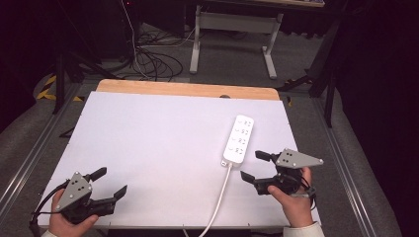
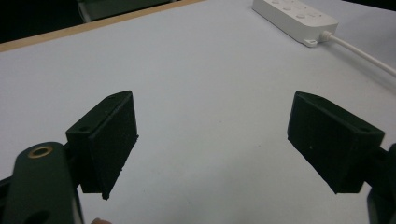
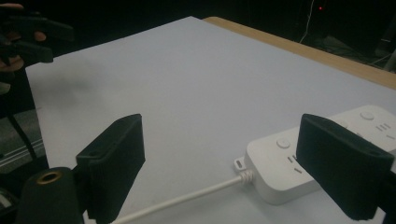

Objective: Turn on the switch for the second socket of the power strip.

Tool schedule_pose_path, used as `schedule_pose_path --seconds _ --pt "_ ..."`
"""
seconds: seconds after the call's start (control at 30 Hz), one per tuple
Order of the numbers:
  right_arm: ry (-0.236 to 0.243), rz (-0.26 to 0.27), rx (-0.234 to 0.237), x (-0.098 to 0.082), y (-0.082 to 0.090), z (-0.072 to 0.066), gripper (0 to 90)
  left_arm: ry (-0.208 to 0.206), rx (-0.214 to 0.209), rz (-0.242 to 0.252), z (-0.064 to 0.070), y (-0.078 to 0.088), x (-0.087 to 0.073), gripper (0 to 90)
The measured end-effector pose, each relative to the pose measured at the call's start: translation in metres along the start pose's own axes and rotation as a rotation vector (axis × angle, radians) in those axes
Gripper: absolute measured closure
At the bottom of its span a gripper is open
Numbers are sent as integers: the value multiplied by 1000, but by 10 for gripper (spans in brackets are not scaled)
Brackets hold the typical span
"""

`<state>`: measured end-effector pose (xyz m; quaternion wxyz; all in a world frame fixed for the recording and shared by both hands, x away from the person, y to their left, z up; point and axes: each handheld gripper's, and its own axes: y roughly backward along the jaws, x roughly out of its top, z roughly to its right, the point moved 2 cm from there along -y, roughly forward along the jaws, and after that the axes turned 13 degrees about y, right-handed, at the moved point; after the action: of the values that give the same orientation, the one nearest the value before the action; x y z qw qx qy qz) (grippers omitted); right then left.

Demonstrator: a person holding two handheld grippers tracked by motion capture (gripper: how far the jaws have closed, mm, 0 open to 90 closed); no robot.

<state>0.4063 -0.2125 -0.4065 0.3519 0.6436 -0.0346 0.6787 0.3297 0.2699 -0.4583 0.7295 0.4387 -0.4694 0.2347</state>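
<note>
White power strip (image 1: 238,139) (4 sockets), cord (image 1: 218,202) attached.

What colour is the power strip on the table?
White, cable included: the power strip shows best in the right gripper view.

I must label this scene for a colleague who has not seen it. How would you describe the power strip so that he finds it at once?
Start from the white table top with the wooden strip along its far edge. On its right half, just ahead of the right gripper, lies the power strip. It is a long white block with rows of sockets, and a white cable runs from it to the near edge.
</note>
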Motion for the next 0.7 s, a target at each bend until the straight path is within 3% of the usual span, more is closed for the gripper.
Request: schedule_pose_path --seconds 0.2,0.3,0.5,0.7 --pt "13 -47 25 -21 -2 -6 156 0 -7 0 1 1 0 164" --pt "28 -44 64 -31 -5 -8 171 -16 -5 -8 2 1 0 135" --pt "35 -78 37 -52 -9 -11 172 -24 -13 -7 2 1 -1 123" --pt "2 -111 24 -73 -12 -12 171 -33 -25 -15 2 0 -2 104"
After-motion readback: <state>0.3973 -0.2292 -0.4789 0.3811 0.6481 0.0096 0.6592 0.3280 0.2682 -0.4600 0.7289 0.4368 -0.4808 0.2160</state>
